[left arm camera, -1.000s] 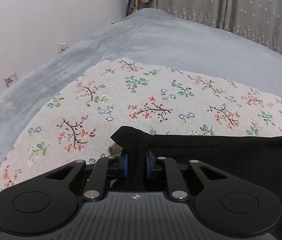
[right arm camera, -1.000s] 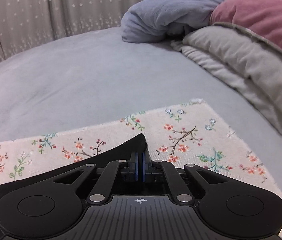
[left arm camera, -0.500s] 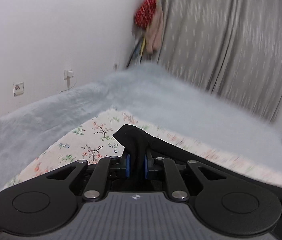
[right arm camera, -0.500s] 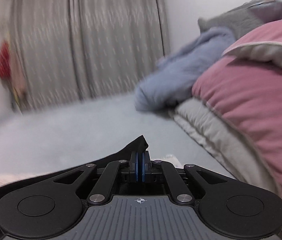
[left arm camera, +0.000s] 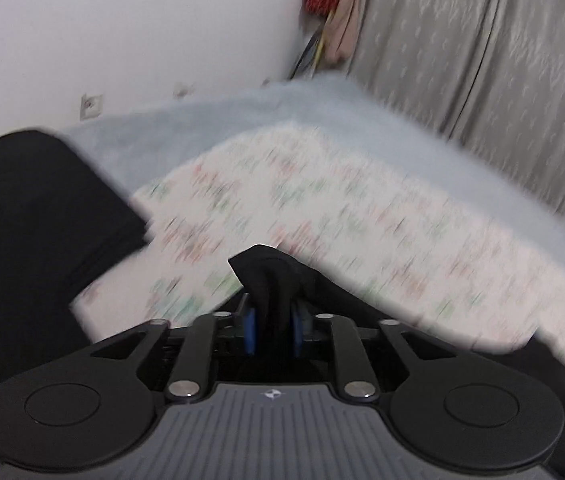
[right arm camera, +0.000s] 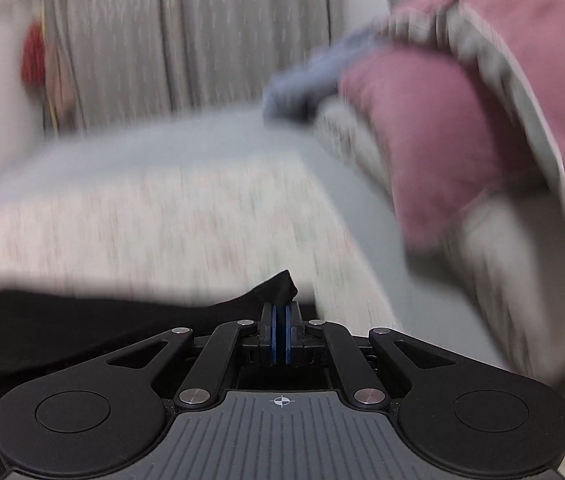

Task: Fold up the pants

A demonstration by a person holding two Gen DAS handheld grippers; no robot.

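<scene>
Both views are smeared with motion blur. The left gripper [left arm camera: 272, 326] has a bunched corner of the black pants [left arm camera: 268, 276] between its blue pads [left arm camera: 249, 328]; the fabric fills the gap and rises in a peak just past the fingertips, and the jaws are opening around it. From there the dark cloth trails off to the right along the lower edge of the view. A second large black mass, too blurred to identify, fills the left side of the left wrist view.

The right gripper [right arm camera: 281, 334] is pressed together on another corner of the pants [right arm camera: 278, 286], with only a thin edge of cloth pinched between the pads and a small point sticking up beyond them. The rest of the garment runs away to the left as a dark band.

Beneath the pants lies a floral cloth [left arm camera: 322, 208], spread over a pale blue blanket [left arm camera: 210, 120]. Grey curtains [left arm camera: 482, 48] hang behind. In the right wrist view, a pink quilt [right arm camera: 462, 128] is piled at the right.
</scene>
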